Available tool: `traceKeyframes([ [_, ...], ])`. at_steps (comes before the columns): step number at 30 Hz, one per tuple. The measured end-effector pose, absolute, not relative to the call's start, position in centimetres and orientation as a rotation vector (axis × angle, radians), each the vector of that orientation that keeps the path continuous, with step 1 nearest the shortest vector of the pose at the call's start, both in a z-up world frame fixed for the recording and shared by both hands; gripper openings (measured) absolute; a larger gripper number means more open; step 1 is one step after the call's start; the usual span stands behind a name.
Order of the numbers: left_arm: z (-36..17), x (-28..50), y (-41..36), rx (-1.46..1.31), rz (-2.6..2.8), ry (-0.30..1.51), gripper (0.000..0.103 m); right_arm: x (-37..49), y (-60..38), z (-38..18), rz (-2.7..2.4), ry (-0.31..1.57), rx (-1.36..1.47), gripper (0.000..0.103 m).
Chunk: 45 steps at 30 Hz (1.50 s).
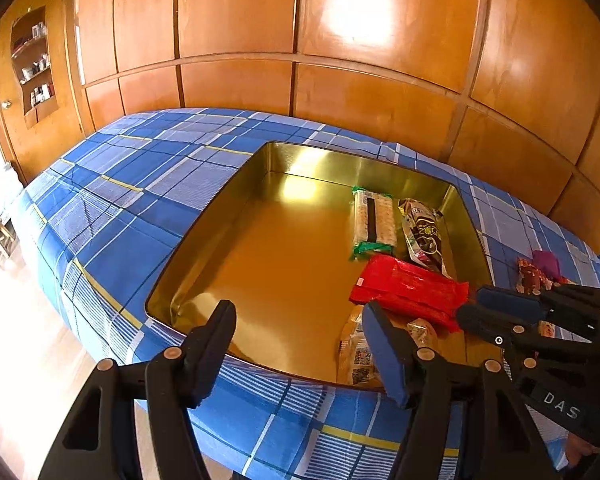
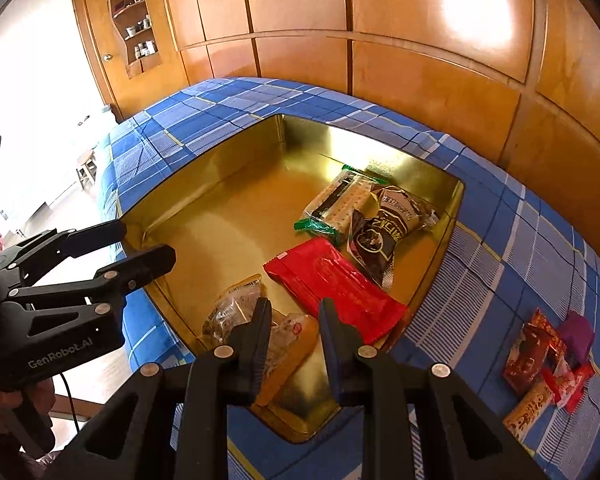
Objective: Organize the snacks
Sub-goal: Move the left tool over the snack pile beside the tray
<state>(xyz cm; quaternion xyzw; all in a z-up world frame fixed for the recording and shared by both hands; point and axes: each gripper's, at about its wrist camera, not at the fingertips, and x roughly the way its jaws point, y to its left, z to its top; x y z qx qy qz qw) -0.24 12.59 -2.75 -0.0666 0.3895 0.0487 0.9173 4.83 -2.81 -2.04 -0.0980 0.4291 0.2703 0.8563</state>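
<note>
A gold tin [image 1: 204, 220] [image 2: 220, 168] lies open on the blue checked bedcover [image 1: 140, 184]. In its right half lie a cracker packet with green ends [image 1: 372, 220] [image 2: 340, 204], a dark brown packet [image 1: 424, 232] [image 2: 384, 232] and a flat red packet [image 1: 408, 292] [image 2: 332, 284]. A clear-wrapped pastry [image 2: 228, 312] [image 1: 356, 352] sits in the near corner. My left gripper [image 1: 298, 312] [image 2: 144, 242] hovers open over the tin's near left side, holding nothing. My right gripper [image 2: 295, 306] [image 1: 472, 304] hangs over the near corner beside the red packet's end, its jaws narrowly apart and empty.
Several loose snack packets [image 2: 540, 356] [image 1: 536, 276] lie on the cover to the right of the tin. Wooden wardrobe doors [image 1: 300, 40] rise just behind the bed. A shelf niche [image 2: 136, 24] and bright floor are at the left.
</note>
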Motion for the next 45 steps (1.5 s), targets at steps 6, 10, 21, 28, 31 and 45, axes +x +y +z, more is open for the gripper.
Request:
traceKeyframes([
  [6, -2.4, -0.4, 11.5, -0.109, 0.082, 0.789, 0.066, 4.1, -3.9, -1.3, 0.549, 0.875, -0.203, 0.028],
  [10, -2.3, -0.4, 10.7, -0.092, 0.065, 0.791, 0.066, 4.0, -5.1, -0.7, 0.530, 0.858, -0.190, 0.028],
  [21, -2.2, -0.5, 8.9, -0.047, 0.033, 0.799, 0.066, 4.0, -11.3, 0.2, 0.406, 0.830, -0.201, 0.031],
  [28, -2.0, -0.5, 7.6, -0.019, 0.012, 0.798, 0.066, 4.4, -16.4, 0.0, 0.299, 0.845, -0.210, 0.031],
  [31, -2.2, -0.5, 7.1, -0.007, 0.001, 0.806, 0.066, 4.5, -18.9, 0.0, 0.250, 0.849, -0.201, 0.031],
  [45, -1.8, -0.1, 4.0, 0.066, -0.061, 0.807, 0.066, 5.7, -30.9, -0.4, 0.024, 0.890, -0.195, 0.031],
])
